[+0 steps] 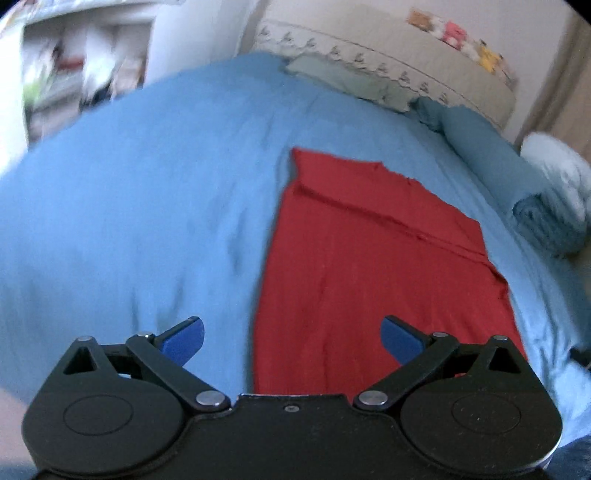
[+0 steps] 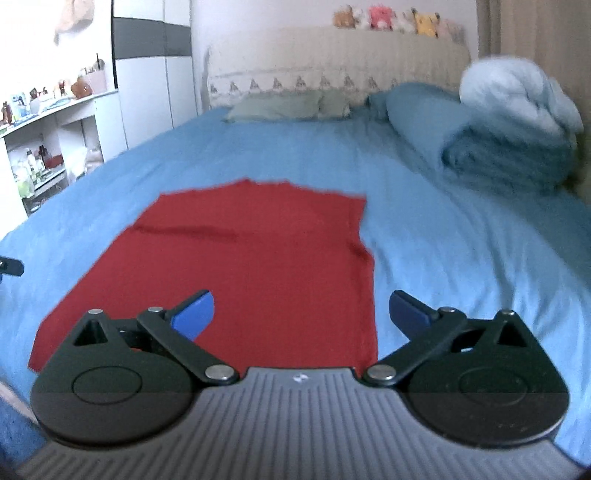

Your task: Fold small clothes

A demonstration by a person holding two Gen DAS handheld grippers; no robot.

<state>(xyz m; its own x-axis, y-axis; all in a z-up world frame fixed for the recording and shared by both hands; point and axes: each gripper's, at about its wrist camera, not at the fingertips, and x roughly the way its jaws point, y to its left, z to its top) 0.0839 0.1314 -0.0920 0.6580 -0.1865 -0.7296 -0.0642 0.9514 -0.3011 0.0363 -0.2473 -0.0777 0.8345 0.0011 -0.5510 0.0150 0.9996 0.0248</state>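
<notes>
A red garment [image 1: 373, 251] lies flat on the blue bedsheet [image 1: 147, 206], partly folded into a rough rectangle with a fold ridge across its far part. My left gripper [image 1: 291, 338] is open and empty, held above the garment's near left edge. In the right wrist view the same red garment [image 2: 258, 254] spreads ahead and to the left on the bedsheet [image 2: 461, 258]. My right gripper [image 2: 301, 314] is open and empty, above the garment's near right edge. A dark tip of the other gripper [image 2: 11, 266] shows at the left edge.
Rolled blue bedding [image 2: 509, 151] with a pale blue bundle [image 2: 517, 92] on top lies at the right of the bed. Grey-green pillows [image 2: 280, 105] lean on the headboard [image 2: 332, 62], with plush toys [image 2: 384, 16] on top. White shelves [image 2: 48, 140] stand at the left.
</notes>
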